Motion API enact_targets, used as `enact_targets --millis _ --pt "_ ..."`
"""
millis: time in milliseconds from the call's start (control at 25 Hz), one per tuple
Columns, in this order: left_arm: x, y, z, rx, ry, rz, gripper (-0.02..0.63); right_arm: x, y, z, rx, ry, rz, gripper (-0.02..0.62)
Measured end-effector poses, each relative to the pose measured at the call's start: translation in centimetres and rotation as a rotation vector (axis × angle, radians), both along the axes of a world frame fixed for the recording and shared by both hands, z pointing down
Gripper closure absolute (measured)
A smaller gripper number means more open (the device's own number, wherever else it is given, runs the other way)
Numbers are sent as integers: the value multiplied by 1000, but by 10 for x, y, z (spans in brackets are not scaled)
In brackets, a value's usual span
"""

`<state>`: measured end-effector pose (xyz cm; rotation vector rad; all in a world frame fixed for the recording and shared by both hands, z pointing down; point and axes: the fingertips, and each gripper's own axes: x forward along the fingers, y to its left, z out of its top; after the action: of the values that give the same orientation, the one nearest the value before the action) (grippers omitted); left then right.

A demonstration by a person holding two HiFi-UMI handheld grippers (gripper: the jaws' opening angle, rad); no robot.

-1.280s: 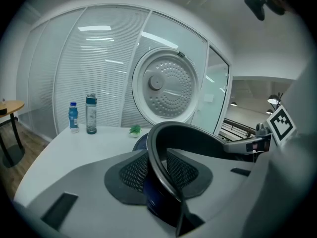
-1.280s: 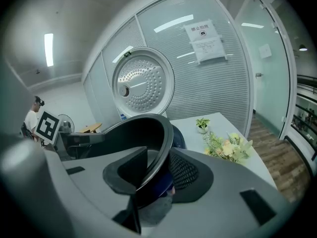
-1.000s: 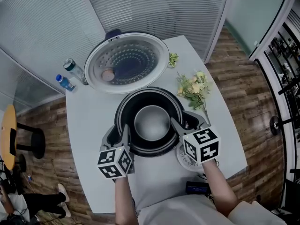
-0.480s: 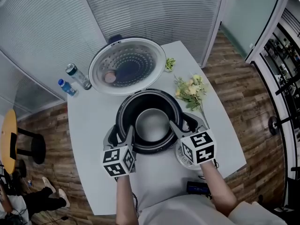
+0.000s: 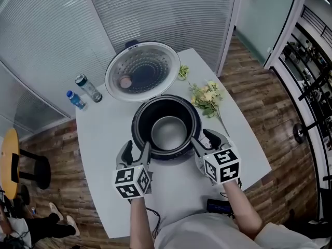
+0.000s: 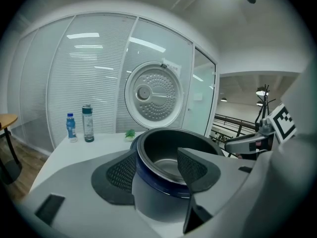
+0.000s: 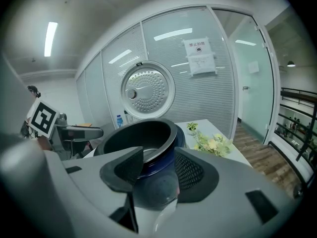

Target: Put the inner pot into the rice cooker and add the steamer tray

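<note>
1st operator: Two steps are specified. Confirm the status of step one.

2nd operator: Step one reads as complete. The inner pot (image 5: 168, 132) is seated inside the rice cooker (image 5: 136, 135), which stands at the centre of the table (image 5: 104, 139). The lid (image 5: 142, 72) stands open behind it.

1st operator: State of the tools?

2nd operator: The left gripper (image 5: 137, 150) has just been opening its jaws, and they are wide apart. The pads press on nothing. Its own view shows the cooker's near wall framed between the pads, without contact. The right gripper (image 5: 207, 140) is in the same condition: jaws just opened, wide, nothing held. Both sit just beside the cooker, one at each near side.

1st operator: Then step two is in hand?

2nd operator: In my judgement, yes. The pot is placed and the steamer tray comes next. A pale round piece (image 5: 199, 164) lies on the table, mostly covered by the right gripper. It is probably the tray, but too much is hidden to confirm.

1st operator: Requirements for the next move?

2nd operator: Clear both tools from the cooker and identify the tray. Grip it at the edge, on opposite sides if both tools are used, and keep it level. Carry it above the pot, centre it, and lower it until it seats. Avoid the flowers (image 5: 205, 98) at the right and the upright lid behind.
</note>
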<state>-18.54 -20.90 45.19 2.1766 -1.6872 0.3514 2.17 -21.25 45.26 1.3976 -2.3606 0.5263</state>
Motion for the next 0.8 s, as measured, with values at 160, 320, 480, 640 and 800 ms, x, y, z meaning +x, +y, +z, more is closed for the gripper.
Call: enact_targets --millis 160,320,480,640,800 --pt "2 27 -11 18 8 25 357 -3 31 -4 -12 -8 30 393" --pt "6 57 -19 33 8 59 357 -10 65 -11 -9 -14 46 393" --pt "14 85 -21 42 10 108 359 -12 95 -14 0 -12 62 394" --pt "20 109 -26 57 89 139 359 -13 121 -18 6 -9 83 394" --pt "30 131 -27 73 147 174 362 -5 147 -18 9 -6 118 394"
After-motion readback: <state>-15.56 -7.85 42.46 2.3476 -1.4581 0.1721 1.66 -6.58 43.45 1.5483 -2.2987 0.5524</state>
